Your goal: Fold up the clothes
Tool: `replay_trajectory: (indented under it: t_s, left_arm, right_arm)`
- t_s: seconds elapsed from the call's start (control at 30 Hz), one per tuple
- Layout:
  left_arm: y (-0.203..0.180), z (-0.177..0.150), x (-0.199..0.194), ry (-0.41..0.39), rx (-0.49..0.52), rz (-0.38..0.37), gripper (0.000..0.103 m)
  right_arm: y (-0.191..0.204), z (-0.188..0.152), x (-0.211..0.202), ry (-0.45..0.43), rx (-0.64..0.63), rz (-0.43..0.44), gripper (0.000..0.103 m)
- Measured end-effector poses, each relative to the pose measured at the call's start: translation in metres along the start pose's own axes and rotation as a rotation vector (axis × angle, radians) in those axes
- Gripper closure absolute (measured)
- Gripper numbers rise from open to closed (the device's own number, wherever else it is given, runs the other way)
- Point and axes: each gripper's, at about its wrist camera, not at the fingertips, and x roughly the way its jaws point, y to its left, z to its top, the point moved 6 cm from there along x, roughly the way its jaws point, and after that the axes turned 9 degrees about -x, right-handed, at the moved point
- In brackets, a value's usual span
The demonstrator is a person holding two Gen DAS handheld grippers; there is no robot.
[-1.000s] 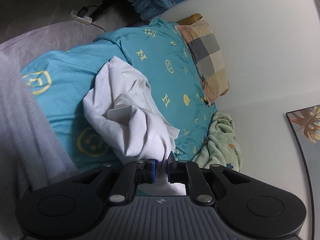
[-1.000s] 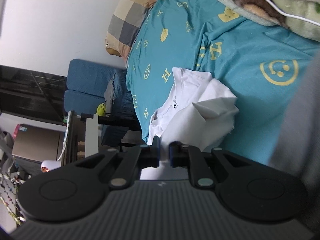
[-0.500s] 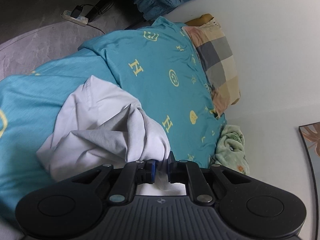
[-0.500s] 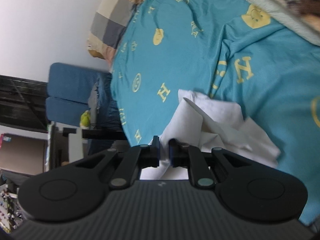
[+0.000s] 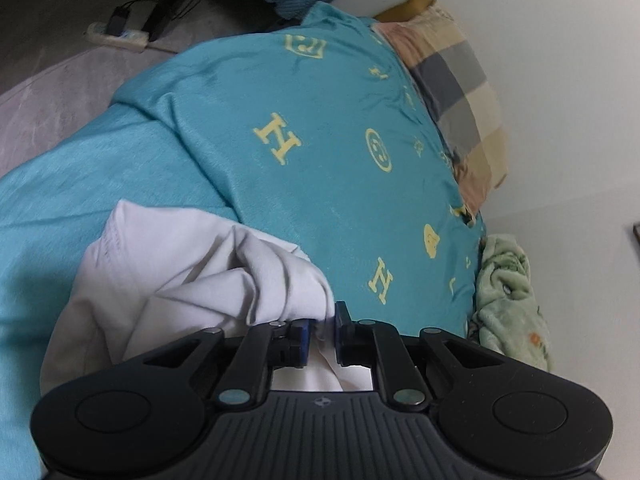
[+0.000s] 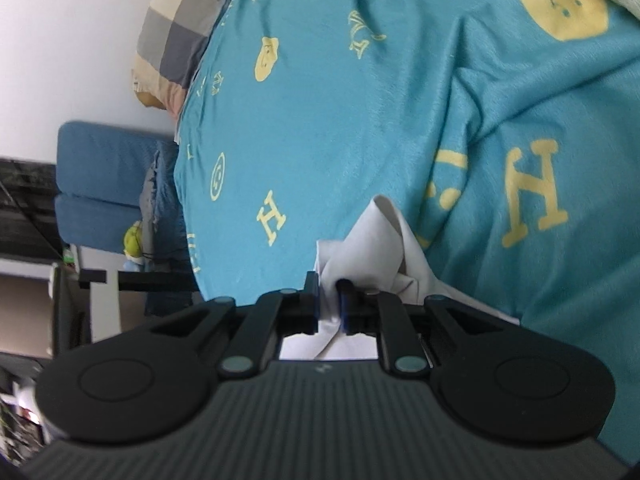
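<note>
Left claw: the black two-finger left claw (image 5: 322, 330) is pinching a bunched fold of the crumpled white cotton T-shirt (image 5: 192, 280); cloth fills the narrow gap between the blue-faced pads (image 5: 303, 334) and runs on under the claw body

Right claw: the black two-finger right claw (image 6: 329, 300) is pressed together on another fold of the same white T-shirt (image 6: 376, 248); a peak of cloth stands up just beyond the fingertips, and more of it shows through the opening behind them

White T-shirt: gathered in loose ridges, not flat; in the left wrist view it spreads to the left and near side of the claw, resting on the bed; a stitched hem edge shows at its far left corner

Bed: covered by a teal bedspread printed with yellow letters and smiley faces (image 5: 320, 132); creased (deeper folds show on the right in the right wrist view)

Pillow: a checked beige, grey and pink pillow (image 5: 452, 76) lies at the far right end of the bed, against the white wall (image 5: 560, 60)

Blanket: a pale green fleece blanket (image 5: 508, 304) is crumpled at the right edge of the bed, near the wall

Floor: a white power strip with a black plug (image 5: 118, 34) lies far left, beyond the bed

Beyond the bed: a blue upholstered sofa (image 6: 100, 184) stands on the left in the right wrist view, well apart from the T-shirt
</note>
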Motion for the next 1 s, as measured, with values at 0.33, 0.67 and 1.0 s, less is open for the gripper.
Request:
replay_trajectory:
  t_s: [0.33,0.67,1.0]
  left_arm:
    - [-0.048,-0.035,-0.026,-0.128,0.446,0.045,0.057]
    - [-0.046,-0.034,0.019,-0.138,0.666,0.23,0.057]
    - [-0.042,-0.014,-0.003,-0.236,0.656,0.213,0.061]
  right_arm:
    - [0.049,-0.006,-0.035,-0.092,-0.304,0.063,0.042]
    - [0.059,-0.012,0.002,-0.066,-0.735,-0.175,0.07]
    - [0.057,0.013,-0.011,-0.209,-0.72,-0.227,0.077]
